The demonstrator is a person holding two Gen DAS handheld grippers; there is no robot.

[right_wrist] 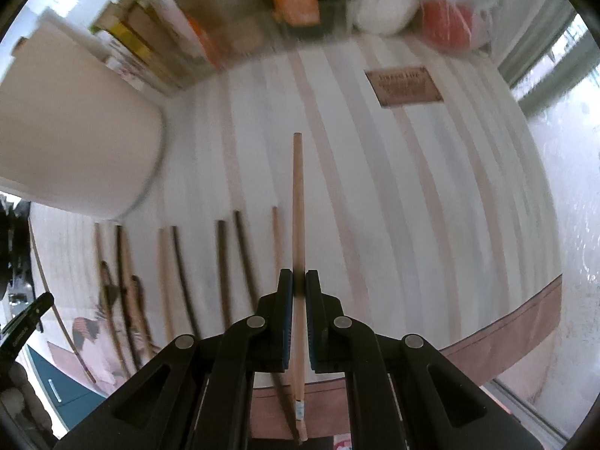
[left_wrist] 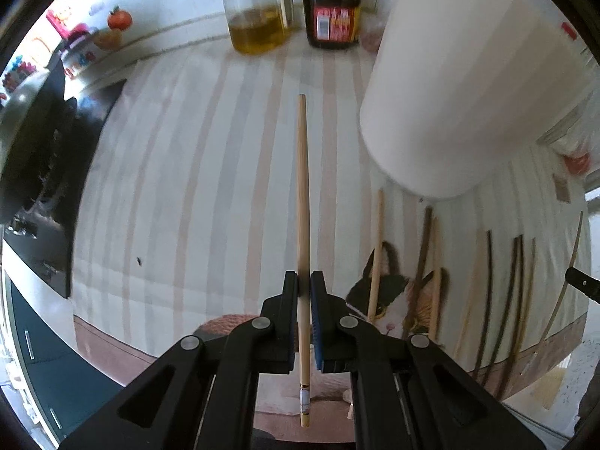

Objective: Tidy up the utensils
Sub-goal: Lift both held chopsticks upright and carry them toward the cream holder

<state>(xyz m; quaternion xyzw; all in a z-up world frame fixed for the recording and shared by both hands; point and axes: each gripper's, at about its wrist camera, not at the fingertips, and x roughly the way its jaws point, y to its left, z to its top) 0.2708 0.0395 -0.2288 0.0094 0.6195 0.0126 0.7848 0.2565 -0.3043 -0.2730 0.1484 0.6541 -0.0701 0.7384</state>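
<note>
While the left gripper (left_wrist: 304,281) clamps one pale chopstick (left_wrist: 303,187) and the right gripper (right_wrist: 299,281) another (right_wrist: 298,206), each projects well ahead of its jaws; thin holds probably pivot; blurred view; loose chopsticks (right_wrist: 180,262) lie left of the right tool.

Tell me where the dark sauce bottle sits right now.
In the left wrist view the dark sauce bottle stands at the top centre, at the far edge of the striped tablecloth, between the oil jug and the white cylindrical container.
</note>
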